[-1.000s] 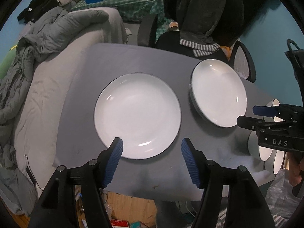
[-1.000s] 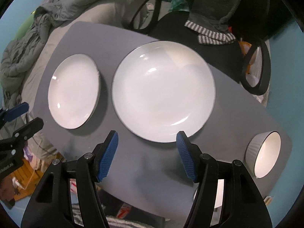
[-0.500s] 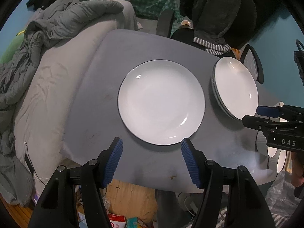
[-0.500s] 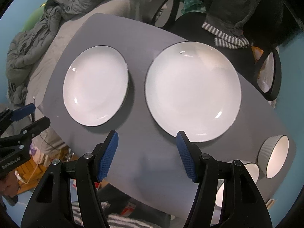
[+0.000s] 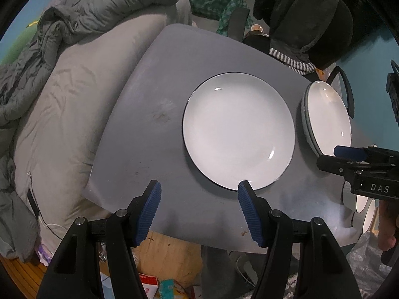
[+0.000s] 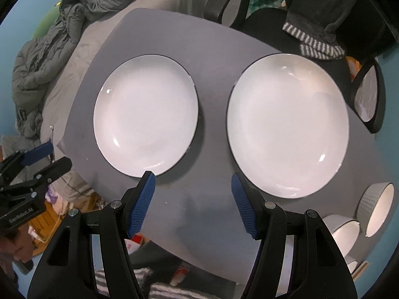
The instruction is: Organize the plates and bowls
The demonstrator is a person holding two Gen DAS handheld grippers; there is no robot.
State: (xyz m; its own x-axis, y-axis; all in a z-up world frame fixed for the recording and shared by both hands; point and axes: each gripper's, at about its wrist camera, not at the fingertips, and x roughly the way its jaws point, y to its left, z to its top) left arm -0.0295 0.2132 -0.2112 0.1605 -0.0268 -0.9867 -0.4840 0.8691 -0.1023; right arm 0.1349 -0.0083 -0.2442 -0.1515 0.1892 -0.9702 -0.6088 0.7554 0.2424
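Observation:
Two white plates with thin dark rims lie side by side on the grey table [image 5: 159, 79]. In the left wrist view my left gripper [image 5: 199, 186] hangs open above the table's front edge. Its right fingertip is over the near rim of the left plate [image 5: 239, 132], and nothing is between the fingers. The right plate [image 5: 326, 119] shows a double rim, like a stack of two. My right gripper [image 6: 192, 177] is open and empty over the gap between the left plate [image 6: 147, 114] and the right plate [image 6: 286, 124]. Ribbed white bowls [image 6: 379, 209] stand at the table's right end.
A bed with a rumpled grey duvet [image 5: 74, 25] runs along the table's left side. An office chair draped with dark clothes [image 5: 304, 15] stands behind the table. Boxes and litter [image 5: 154, 281] lie on the floor below the front edge. A hand [image 5: 386, 224] holds the right gripper.
Both grippers have slid left along the table's front and sunk slightly, so the plates sit further right in both views. Both stayed open and nothing on the table moved.

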